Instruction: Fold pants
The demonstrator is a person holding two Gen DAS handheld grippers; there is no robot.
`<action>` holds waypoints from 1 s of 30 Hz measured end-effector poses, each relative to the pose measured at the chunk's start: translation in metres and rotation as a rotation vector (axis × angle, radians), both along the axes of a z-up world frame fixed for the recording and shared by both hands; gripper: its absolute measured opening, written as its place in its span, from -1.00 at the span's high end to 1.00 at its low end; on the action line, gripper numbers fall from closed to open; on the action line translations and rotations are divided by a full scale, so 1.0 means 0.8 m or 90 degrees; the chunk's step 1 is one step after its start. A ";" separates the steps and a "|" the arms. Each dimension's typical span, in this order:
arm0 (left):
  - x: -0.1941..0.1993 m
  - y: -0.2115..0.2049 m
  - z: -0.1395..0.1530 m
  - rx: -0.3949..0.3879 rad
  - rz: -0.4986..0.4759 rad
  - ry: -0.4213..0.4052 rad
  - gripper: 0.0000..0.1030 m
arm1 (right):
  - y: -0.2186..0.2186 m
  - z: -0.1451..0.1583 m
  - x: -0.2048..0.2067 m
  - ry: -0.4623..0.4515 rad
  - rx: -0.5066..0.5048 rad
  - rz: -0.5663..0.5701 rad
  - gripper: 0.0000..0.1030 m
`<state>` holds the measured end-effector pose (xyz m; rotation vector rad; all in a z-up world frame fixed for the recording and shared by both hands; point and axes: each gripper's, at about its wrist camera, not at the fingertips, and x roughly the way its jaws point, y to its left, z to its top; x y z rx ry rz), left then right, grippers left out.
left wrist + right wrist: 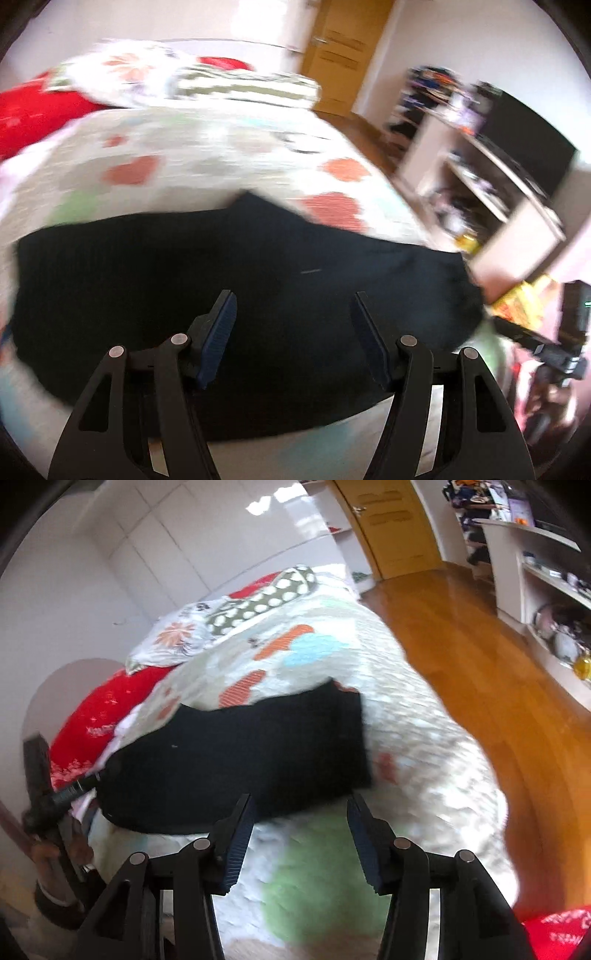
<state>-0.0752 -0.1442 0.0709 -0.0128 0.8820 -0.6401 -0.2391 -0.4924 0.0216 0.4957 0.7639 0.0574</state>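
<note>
One red pillow (107, 705) lies just beside the folded black pants (240, 753).

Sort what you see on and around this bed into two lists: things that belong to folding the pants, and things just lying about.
Belongs to the job:
black pants, lying folded on the bed
left gripper, open and empty
right gripper, open and empty

Just lying about:
patterned quilt under the pants
red pillow
dotted pillow
cluttered shelves
</note>
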 end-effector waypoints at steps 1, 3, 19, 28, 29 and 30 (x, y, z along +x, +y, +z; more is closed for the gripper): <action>0.005 -0.025 -0.002 0.005 -0.034 0.008 -0.25 | -0.004 -0.002 -0.002 0.000 0.009 -0.001 0.02; 0.010 -0.064 -0.005 0.026 -0.072 0.002 -0.25 | -0.010 -0.005 -0.001 -0.003 0.026 -0.004 0.02; 0.048 -0.323 -0.063 0.204 -0.337 -0.019 -0.25 | -0.015 -0.037 0.037 -0.037 0.100 0.008 -0.29; 0.055 -0.317 -0.071 0.172 -0.377 -0.022 -0.25 | -0.024 -0.044 0.056 -0.050 0.107 -0.025 0.10; 0.055 -0.314 -0.071 0.161 -0.372 -0.021 -0.25 | -0.026 -0.045 0.059 -0.053 0.112 -0.024 0.27; 0.055 -0.310 -0.070 0.154 -0.366 -0.019 -0.24 | -0.026 -0.044 0.063 -0.057 0.124 -0.017 0.36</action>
